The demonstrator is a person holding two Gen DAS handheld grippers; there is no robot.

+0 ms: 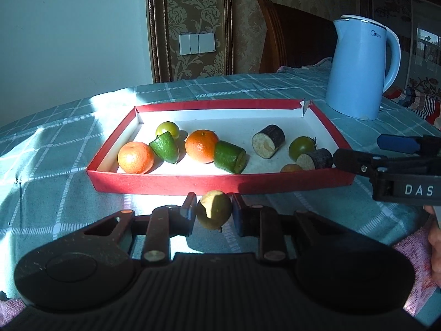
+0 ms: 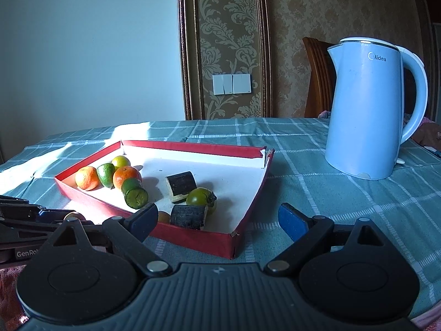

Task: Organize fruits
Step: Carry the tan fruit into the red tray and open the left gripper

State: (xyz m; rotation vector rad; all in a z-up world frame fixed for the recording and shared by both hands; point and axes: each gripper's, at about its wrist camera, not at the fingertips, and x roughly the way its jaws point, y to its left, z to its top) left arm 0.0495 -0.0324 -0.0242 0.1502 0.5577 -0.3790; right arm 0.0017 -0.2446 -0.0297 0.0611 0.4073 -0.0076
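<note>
My left gripper [image 1: 214, 213] is shut on a small yellow-green fruit [image 1: 214, 211], held just in front of the near wall of the red tray [image 1: 220, 183]. The tray holds two oranges [image 1: 136, 157] [image 1: 202, 146], two green pieces [image 1: 164, 147] [image 1: 230, 157], a yellow-green fruit [image 1: 167, 129], a green tomato [image 1: 301, 147], two dark cylinders [image 1: 268, 141] [image 1: 317, 159] and a small orange fruit [image 1: 291, 168]. My right gripper [image 2: 217, 220] is open and empty at the tray's near right corner [image 2: 228, 244]; it also shows in the left wrist view [image 1: 358, 154].
A light blue electric kettle [image 1: 361, 69] stands on the green checked tablecloth [image 1: 55, 143] behind the tray's right end; it also shows in the right wrist view [image 2: 369, 110]. A wooden chair [image 1: 292, 38] stands behind the table. Sunlight falls across the tray's left part.
</note>
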